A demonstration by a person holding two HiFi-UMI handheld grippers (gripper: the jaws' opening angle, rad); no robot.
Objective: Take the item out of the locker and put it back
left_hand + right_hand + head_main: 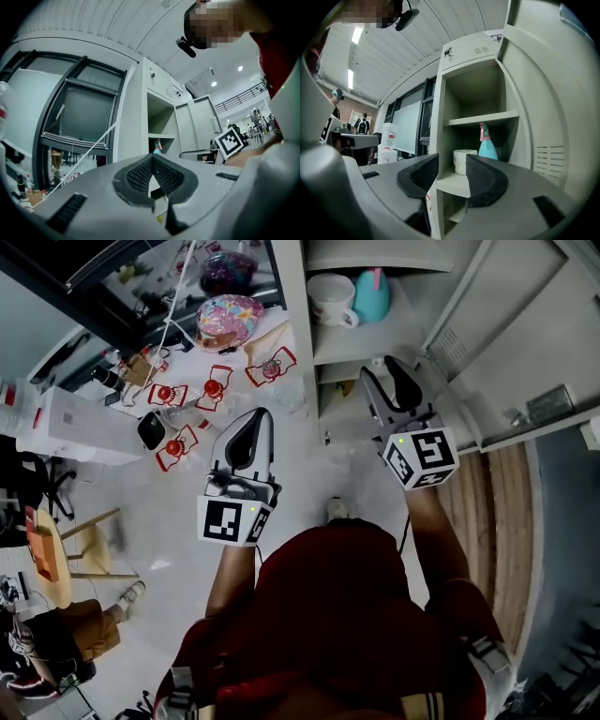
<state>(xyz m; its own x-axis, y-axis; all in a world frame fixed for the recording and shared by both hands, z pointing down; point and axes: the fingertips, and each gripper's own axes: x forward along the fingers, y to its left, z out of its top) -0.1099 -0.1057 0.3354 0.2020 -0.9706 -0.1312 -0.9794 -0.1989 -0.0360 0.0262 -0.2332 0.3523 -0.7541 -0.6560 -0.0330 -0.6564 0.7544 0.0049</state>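
Locker items: white mug (330,298) & teal spray bottle (371,294), both upright, side by side on a shelf inside the locker (394,338); bottle to the R of the mug; no tool touches either.
R tool (382,367): released, jaws apart, nothing btw them; tips just in front of the shelf edge, aimed into the locker. In the R gripper view the mug (460,161) shows thru the gap, well behind the jaws, w/ the bottle (487,146) beside it.
L tool (260,416): clenched, tips meeting, empty; outside the locker, off its L wall, aimed fwd.
Arms: both forearms stretched fwd from a red top (347,615); R arm reaches further, toward the locker; L arm sits further back.
Door (506,343): swung open to the R.
Surface L of locker: pale & cluttered w/ small red-framed things (214,388), a multicolour round thing (228,317), a white box (70,423); can't tell if tabletop or floor.
Room: dark-framed window (79,112) L of the locker; ribbed white ceiling (393,61) w/ strip lights; wooden stool (89,545) & a seated person (56,634) at lower L; wood-plank strip (497,521) R of the locker.
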